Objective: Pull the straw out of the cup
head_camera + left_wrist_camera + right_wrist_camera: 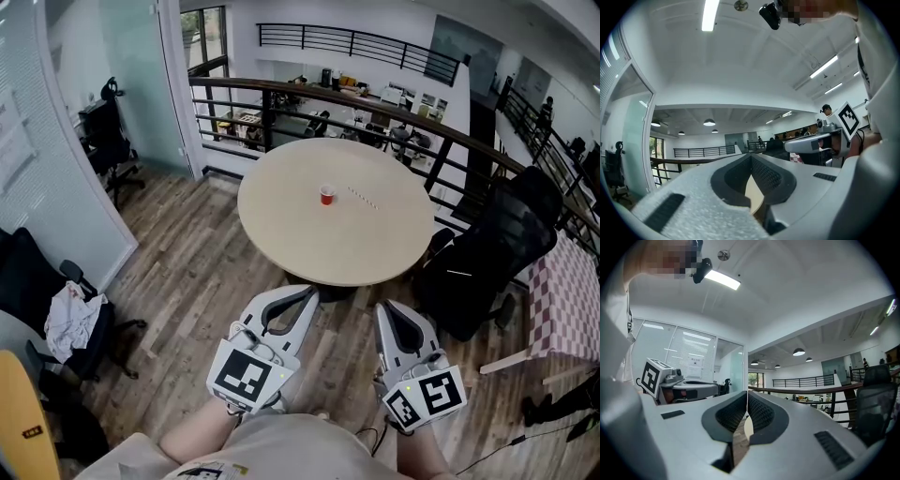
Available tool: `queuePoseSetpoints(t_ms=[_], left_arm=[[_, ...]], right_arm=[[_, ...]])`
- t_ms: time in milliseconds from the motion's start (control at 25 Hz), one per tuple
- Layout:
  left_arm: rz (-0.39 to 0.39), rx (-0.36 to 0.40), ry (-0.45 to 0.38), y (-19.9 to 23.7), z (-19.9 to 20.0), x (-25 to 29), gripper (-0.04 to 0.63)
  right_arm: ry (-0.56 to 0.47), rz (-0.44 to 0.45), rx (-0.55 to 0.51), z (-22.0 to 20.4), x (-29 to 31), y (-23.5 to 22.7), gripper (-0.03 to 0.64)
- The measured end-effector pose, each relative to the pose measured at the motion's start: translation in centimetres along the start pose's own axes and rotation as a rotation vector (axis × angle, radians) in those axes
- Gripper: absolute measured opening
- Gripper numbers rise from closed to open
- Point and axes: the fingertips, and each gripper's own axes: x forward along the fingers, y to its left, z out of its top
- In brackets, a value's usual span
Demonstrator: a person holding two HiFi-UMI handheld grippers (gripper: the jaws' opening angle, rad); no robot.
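My tongs are nearest, both held low and close to my body, pointing level toward the table. The left gripper [751,157] has its tips pressed together with nothing between the pads. The right gripper [747,394] is the same, shut tight and empty. They sit side by side, a little apart, each with its marker cube at the back, over my shirt [272,455].

Between the tongs and the table runs a strip of wood floor [187,272]. To my left is a dark chair [37,281] with a white cloth [70,319] heaped on its seat, and a yellow board [23,422] shows at the bottom left corner. To my right a black office chair [497,248] stands against the table's right edge, and beyond it is a checked cloth [562,300] on another surface.

The round beige table [281,234] is straight ahead. The red cup [326,195] stands upright near its middle, well away from both tongs. The straw [362,198], white with stripes, lies flat on the tabletop just to the right of the cup, apart from it and not inside it.

Behind the table a dark railing [375,108] curves across, with desks and chairs on the lower level beyond it. A glass wall [56,141] is at far left, with another black chair [112,141] beside it.
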Motion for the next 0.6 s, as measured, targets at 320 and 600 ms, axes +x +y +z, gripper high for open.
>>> queuePoseSetpoints(t_ms=[320,600], left_arm=[[0.035,-0.025,0.053,-1.5,-1.4,1.9,0.012],[0.041,-0.006,0.102,-3.6,-2.7,4.0,0.012]], right_arm=[[0.031,-0.008,0.027,-2.1,-1.1,-3.0,0.025],[0.048,0.015,0.014,-3.2,-2.3,-5.4,0.025]])
